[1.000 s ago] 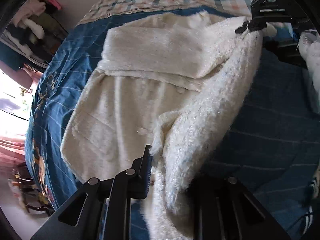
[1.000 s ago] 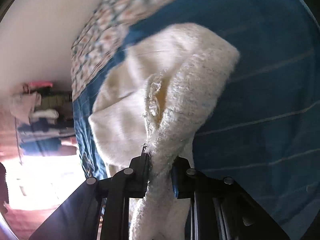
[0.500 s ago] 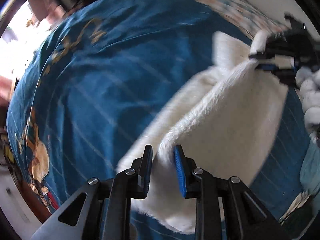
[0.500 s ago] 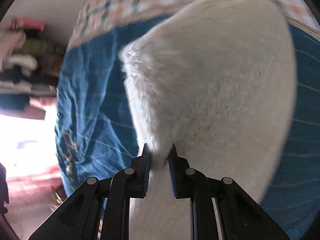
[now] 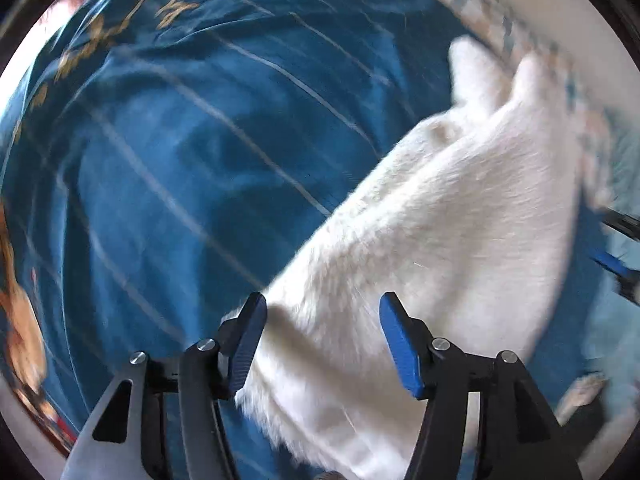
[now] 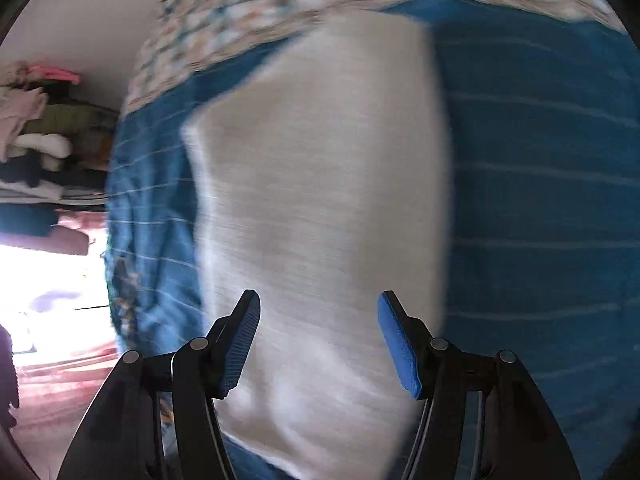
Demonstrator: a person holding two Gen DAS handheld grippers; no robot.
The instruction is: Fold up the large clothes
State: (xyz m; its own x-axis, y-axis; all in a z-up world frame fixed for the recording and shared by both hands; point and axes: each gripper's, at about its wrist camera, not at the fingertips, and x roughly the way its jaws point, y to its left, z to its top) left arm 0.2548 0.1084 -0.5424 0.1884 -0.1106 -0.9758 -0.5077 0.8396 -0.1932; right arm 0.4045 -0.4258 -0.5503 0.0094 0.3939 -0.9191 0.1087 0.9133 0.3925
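A fluffy white garment point(image 5: 440, 240) lies folded on the blue striped bed cover point(image 5: 180, 160). My left gripper point(image 5: 320, 340) points steeply down over the garment's near corner. Its jaws are opening, and the blue pads stand apart from the fabric that lies between them. In the right wrist view the same white garment point(image 6: 320, 200) fills the middle as a folded block. My right gripper point(image 6: 318, 340) hovers over its near end, jaws opening, with the cloth under the gap and no pad pressing on it. The right gripper's blue tip point(image 5: 612, 264) shows at the left view's right edge.
A checked sheet point(image 6: 260, 12) covers the bed's far end by the pale wall. Piled clothes point(image 6: 36, 120) sit at the left. The bed's edge drops to a reddish floor point(image 6: 52, 380) on the left. Blue cover point(image 6: 540, 200) spreads to the right of the garment.
Both grippers carried the garment's edge across and down onto the bed, folding it over. Both then let go, their jaws spreading from a tight pinch to well apart.
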